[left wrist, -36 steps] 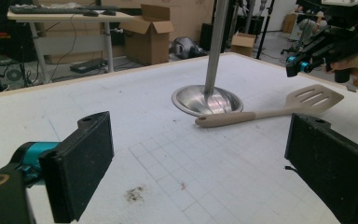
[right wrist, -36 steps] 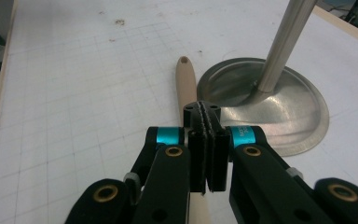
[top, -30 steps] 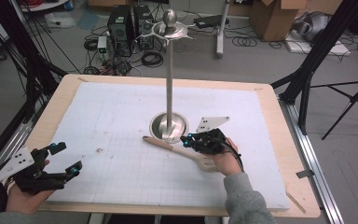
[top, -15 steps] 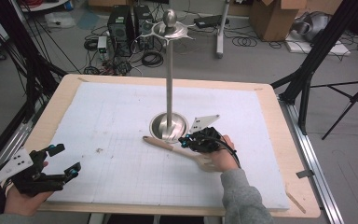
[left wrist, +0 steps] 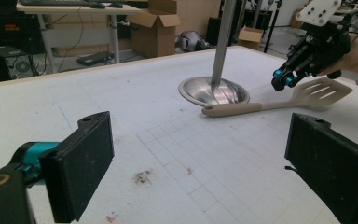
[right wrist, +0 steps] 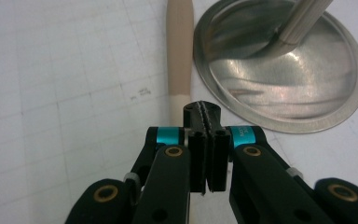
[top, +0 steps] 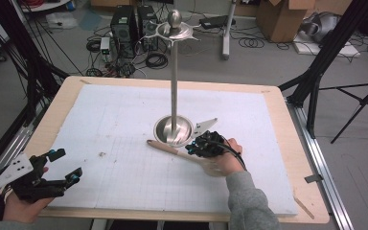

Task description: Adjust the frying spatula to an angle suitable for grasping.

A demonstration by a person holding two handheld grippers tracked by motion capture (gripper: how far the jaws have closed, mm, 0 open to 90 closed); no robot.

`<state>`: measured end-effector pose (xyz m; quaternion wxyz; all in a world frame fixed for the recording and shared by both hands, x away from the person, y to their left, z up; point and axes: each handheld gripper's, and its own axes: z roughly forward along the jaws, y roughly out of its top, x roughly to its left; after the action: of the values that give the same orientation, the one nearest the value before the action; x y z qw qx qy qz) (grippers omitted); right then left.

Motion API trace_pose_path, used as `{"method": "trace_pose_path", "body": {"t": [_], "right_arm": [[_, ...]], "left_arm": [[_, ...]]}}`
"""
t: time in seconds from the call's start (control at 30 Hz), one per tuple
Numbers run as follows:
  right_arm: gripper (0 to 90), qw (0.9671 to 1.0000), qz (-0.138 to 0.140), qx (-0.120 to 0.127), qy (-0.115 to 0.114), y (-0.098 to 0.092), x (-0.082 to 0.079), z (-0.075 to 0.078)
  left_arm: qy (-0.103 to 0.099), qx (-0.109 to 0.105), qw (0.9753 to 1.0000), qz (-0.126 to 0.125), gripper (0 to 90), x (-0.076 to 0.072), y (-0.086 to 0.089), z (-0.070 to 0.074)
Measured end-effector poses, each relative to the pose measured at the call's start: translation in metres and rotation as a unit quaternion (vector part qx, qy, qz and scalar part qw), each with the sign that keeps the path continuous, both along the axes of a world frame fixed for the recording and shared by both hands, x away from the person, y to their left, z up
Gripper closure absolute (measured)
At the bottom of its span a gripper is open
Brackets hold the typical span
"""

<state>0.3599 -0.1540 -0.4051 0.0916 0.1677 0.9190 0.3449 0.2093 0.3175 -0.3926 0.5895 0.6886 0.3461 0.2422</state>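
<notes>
The right gripper sits low over the spatula, jaws pressed fully together; whether they pinch the thin neck of the handle or merely rest above it cannot be told, as the jaws cover that spot in the right gripper view. The spatula lies flat on the white mat, its beige handle running just beside the rim of the stand's round base, its slotted head under the hand.

Procedure for the grasp, as judged: confirm the jaws straddle the handle squarely across its width, then lift straight up. Keep the handle clear of the base rim, because a sideways drag could knock against it. Hold the tool level so the head does not swing.

The left gripper rests at the near left edge of the mat, jaws spread wide, holding nothing, well apart from the work.

Count: one spatula, one metal stand with one pole and one hook crown, two grippers.
</notes>
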Motion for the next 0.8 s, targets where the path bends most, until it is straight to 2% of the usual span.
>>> {"method": "trace_pose_path", "body": {"t": [0.2, 0.37, 0.63, 0.8], "right_arm": [[89.5, 0.9997, -0.005, -0.021, 0.014, -0.002, 0.003, -0.005], [89.5, 0.9994, -0.007, -0.023, 0.024, -0.004, 0.004, -0.006], [89.5, 0.9984, -0.011, -0.041, 0.037, -0.006, 0.005, -0.01], [89.5, 0.9967, -0.01, -0.066, 0.045, -0.006, 0.005, -0.014]], "left_arm": [[0.002, 0.0, 1.0, 0.003, 8.4, -0.001, 0.001, -0.001], [0.003, 0.001, 1.0, 0.004, 8.4, -0.001, 0.002, -0.001], [0.006, 0.002, 1.0, 0.005, 8.4, -0.001, 0.002, -0.002], [0.009, 0.003, 0.9999, 0.007, 8.4, -0.001, 0.002, -0.003]]}}
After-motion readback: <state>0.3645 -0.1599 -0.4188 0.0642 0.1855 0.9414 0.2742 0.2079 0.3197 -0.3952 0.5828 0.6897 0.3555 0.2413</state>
